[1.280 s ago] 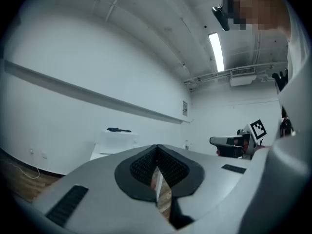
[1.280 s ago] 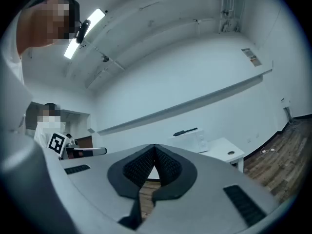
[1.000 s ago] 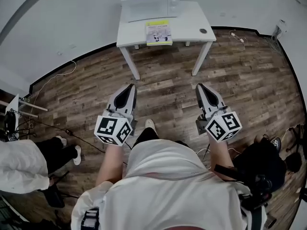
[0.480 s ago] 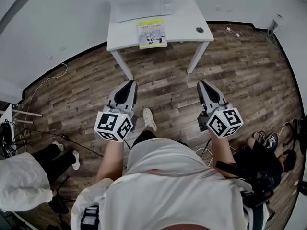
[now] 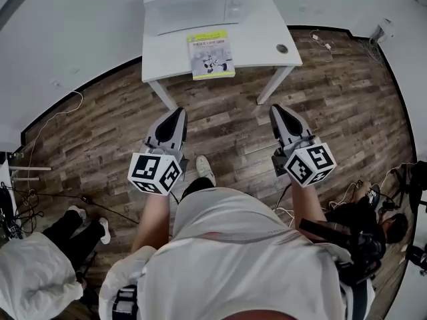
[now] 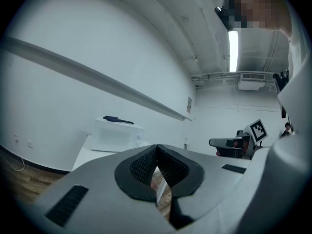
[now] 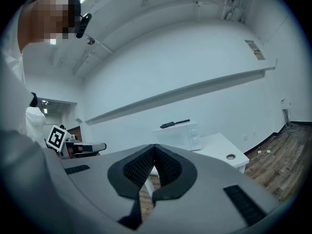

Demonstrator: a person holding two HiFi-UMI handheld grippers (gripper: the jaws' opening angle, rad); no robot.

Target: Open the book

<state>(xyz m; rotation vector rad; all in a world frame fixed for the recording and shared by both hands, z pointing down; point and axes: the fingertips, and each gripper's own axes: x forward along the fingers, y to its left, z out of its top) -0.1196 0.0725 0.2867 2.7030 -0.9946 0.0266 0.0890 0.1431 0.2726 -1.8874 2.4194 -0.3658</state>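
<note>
Both left tongs (image 5: 179, 111) and right tongs (image 5: 274, 108) well short of the book (image 5: 211, 53).

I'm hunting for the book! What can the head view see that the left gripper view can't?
Only the head view shows the closed yellow-and-white book lying flat, and a white shoe on the floor. Only the left gripper view shows the long bright ceiling light. Both show the boxy white microwave, the white table, the brown wooden floor, and the left gripper and right gripper.
</note>
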